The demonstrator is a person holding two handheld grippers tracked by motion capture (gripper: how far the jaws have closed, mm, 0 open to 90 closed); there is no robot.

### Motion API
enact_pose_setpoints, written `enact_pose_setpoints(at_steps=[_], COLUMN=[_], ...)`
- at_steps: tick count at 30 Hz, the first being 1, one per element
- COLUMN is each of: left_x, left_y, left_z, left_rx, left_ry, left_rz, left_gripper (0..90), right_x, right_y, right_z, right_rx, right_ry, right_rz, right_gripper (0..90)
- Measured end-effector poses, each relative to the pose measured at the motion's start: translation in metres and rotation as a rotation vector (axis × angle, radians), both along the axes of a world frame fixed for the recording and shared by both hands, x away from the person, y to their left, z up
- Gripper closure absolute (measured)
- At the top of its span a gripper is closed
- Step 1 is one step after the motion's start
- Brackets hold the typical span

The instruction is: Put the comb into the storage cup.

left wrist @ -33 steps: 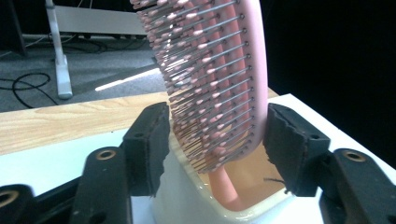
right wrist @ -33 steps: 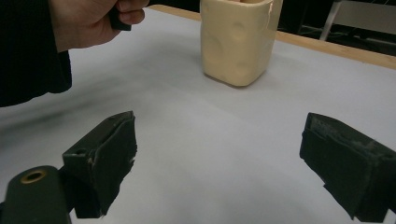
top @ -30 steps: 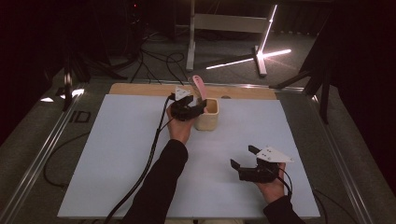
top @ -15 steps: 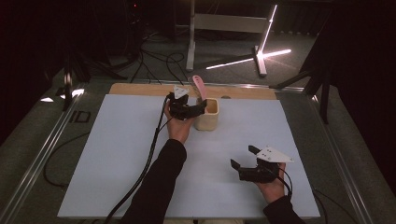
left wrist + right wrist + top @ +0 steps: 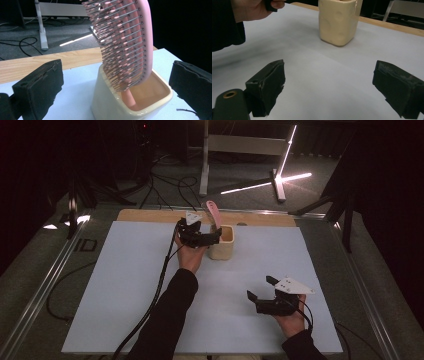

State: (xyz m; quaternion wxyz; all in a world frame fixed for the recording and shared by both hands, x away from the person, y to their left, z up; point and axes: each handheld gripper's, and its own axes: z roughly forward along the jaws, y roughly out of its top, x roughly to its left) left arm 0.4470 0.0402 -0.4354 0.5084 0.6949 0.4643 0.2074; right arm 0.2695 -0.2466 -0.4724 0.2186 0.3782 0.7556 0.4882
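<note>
My left gripper [image 5: 212,238] stood wide open, holding nothing, with its rough black foam jaws on each side of the cream cup [image 5: 130,105]. This glossy, rounded-square cup was at 12 o'clock on the pale blue mat [image 5: 125,285], near the wooden edge [image 5: 150,216]. A pink plastic hairbrush [image 5: 125,47] with pink-tipped bristles stood in it, handle down. I could read no writing. My right gripper [image 5: 259,289], at 5 o'clock, was also wide open and empty.
</note>
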Motion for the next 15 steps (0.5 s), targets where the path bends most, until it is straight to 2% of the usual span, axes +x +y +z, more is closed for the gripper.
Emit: enact_pose_setpoints(at_steps=[12,15], left_x=[-0.0017,-0.0011], left_y=[0.0039,0.0058], left_z=[0.0052,0.0072], left_rx=[0.045,0.061], left_ry=[-0.003,0.01], left_rz=[-0.004,0.008], left_gripper=[0.1,0.1], right_x=[0.0003,0.0002], right_y=[0.0001,0.0], right_z=[-0.0009,-0.0009], right_rx=[-0.001,-0.002], right_ry=[0.003,0.005], right_rz=[0.001,0.0], right_gripper=[10.8,10.8])
